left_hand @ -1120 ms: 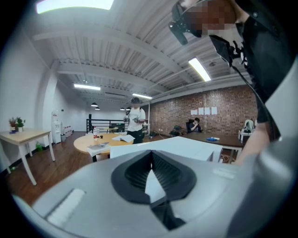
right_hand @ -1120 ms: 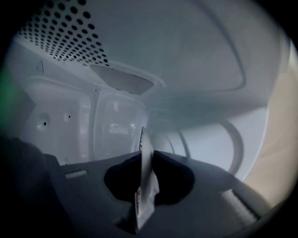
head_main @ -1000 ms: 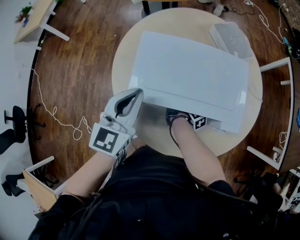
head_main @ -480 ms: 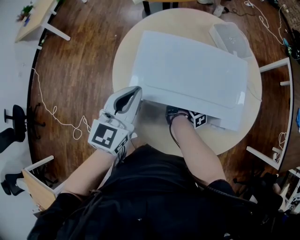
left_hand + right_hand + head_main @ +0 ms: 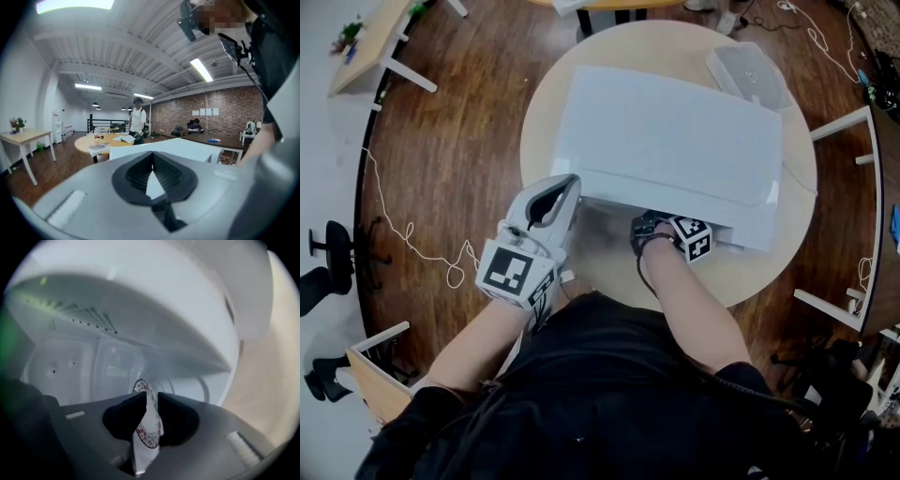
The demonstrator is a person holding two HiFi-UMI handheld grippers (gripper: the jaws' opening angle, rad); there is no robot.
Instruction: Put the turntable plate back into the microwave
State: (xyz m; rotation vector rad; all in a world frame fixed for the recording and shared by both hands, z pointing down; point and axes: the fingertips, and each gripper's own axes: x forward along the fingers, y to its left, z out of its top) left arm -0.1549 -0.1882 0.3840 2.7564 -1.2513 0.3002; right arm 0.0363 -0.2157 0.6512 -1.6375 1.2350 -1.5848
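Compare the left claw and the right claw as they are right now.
The left claw sits outside the microwave, at its near left corner; the right claw reaches into its cavity. The left claw's jaws meet on nothing; the right claw's have just been opening, with the patterned turntable plate between them. Both are the same grey two-jaw design.

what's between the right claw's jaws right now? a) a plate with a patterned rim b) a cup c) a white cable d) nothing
a: in the right gripper view a plate with a patterned rim stands between the jaws of the right claw, which have just been opening, inside the microwave.
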